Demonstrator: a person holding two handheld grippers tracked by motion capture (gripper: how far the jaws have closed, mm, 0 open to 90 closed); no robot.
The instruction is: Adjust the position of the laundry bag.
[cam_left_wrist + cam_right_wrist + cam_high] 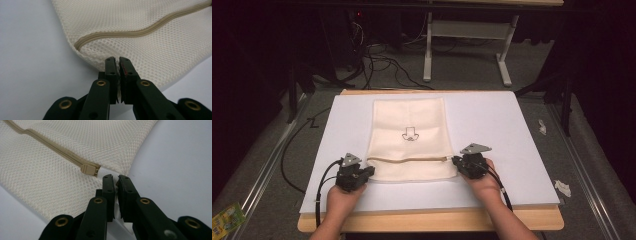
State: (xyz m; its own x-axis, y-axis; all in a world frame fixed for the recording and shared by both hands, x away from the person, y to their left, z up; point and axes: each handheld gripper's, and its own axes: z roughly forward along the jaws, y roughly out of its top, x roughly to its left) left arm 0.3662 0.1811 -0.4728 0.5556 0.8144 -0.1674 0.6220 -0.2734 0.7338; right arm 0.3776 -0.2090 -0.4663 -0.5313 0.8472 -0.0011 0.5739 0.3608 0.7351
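The mesh bag [409, 140] is pinched at lower centre between the left gripper [362, 172] and right gripper [460, 162], its zipper [409, 160] running between them.

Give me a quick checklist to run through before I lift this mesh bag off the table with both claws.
1. Left claw shut on the mesh bag: ok, it pinches the bag's edge below the zipper.
2. Right claw shut on the bag: ok, it grips the white tab just past the zipper slider.
3. Zipper closed: ok along the stretch seen; the slider sits at the right end.
4. Bag lying flat on the white sheet: ok, spread out with no big folds.
5. Anything inside the bag: cannot tell.
6. Grips level with each other: ok, both at the near end, one on each side.
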